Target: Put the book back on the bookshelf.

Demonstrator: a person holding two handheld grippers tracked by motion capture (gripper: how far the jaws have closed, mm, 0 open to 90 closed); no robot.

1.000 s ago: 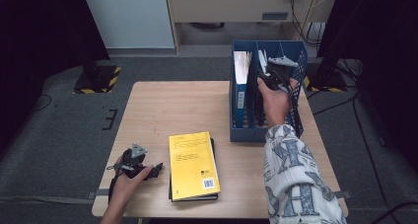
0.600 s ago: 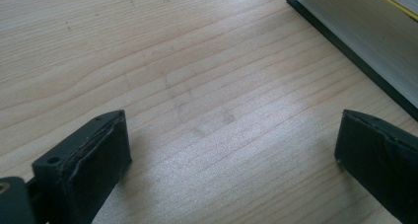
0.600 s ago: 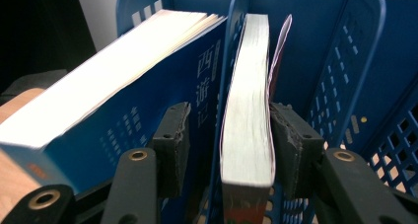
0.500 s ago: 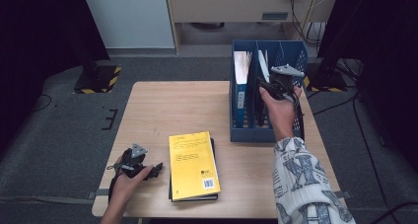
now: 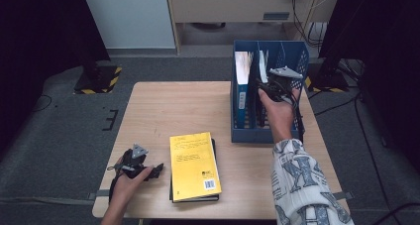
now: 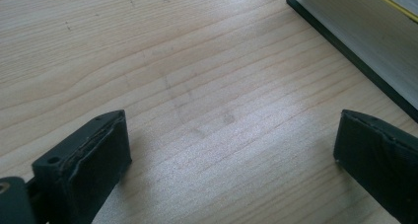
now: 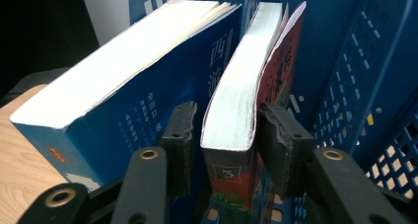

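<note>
A blue file rack (image 5: pixel 298 61) stands at the table's far right. A thick blue book (image 7: pixel 123 110) stands upright in it. Beside that book stands a red-covered book (image 7: pixel 231 100) marked 3 on its spine, and my right gripper (image 7: pixel 229 130) is shut on it. Its jaws have just been closing, with that book between the pads. In the high view this gripper (image 5: pixel 270 88) reaches into the rack's middle slot. My left gripper (image 6: pixel 231 140) rests open on the table with nothing between its jaws. It (image 5: pixel 151 169) lies just left of a yellow book (image 5: pixel 194 165).
The yellow book lies flat on a dark book (image 5: pixel 193 199) near the table's front edge. Bare wooden tabletop (image 5: pixel 178 111) spreads between the books and the rack. A person's patterned sleeve (image 5: pixel 302 185) crosses the front right corner.
The right hand with its gripper and the red book has shifted slightly to the right at the rack. The left hand has stayed where it was.
</note>
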